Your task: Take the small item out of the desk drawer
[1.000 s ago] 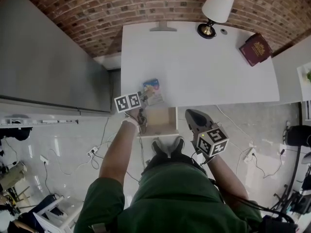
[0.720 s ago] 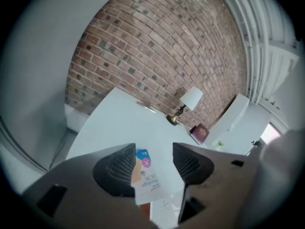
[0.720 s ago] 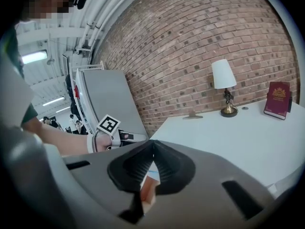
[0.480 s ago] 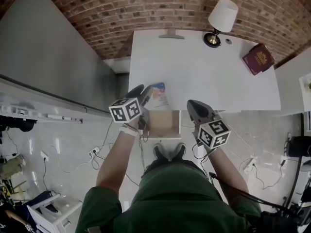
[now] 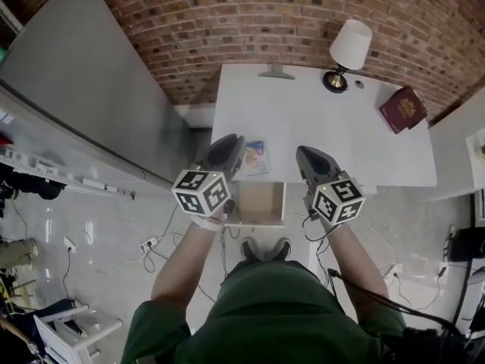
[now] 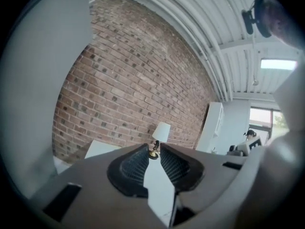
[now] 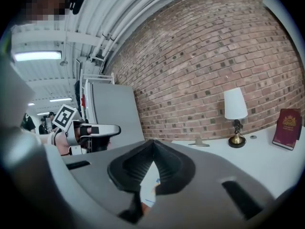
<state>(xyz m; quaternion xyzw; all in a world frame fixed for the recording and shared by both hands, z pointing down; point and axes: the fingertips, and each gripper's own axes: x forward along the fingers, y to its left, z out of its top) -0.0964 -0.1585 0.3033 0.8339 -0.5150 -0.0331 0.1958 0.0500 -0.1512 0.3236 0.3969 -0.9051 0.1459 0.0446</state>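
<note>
**Small item on the desk top, drawer open**

The small item (image 5: 256, 158), a flat colourful packet, lies on the white desk (image 5: 333, 139) near its front edge, just behind the open drawer (image 5: 259, 202). The left gripper (image 6: 153, 151) hangs just beside the item on its left. Its jaws are closing, a narrow gap remains, and nothing is between them. The right gripper (image 7: 152, 143), on the item's right, has its jaw tips together and holds nothing. A lamp (image 5: 348, 45) and a red book (image 5: 403, 108) stand at the desk's far side, before a brick wall (image 5: 250, 21).
</note>
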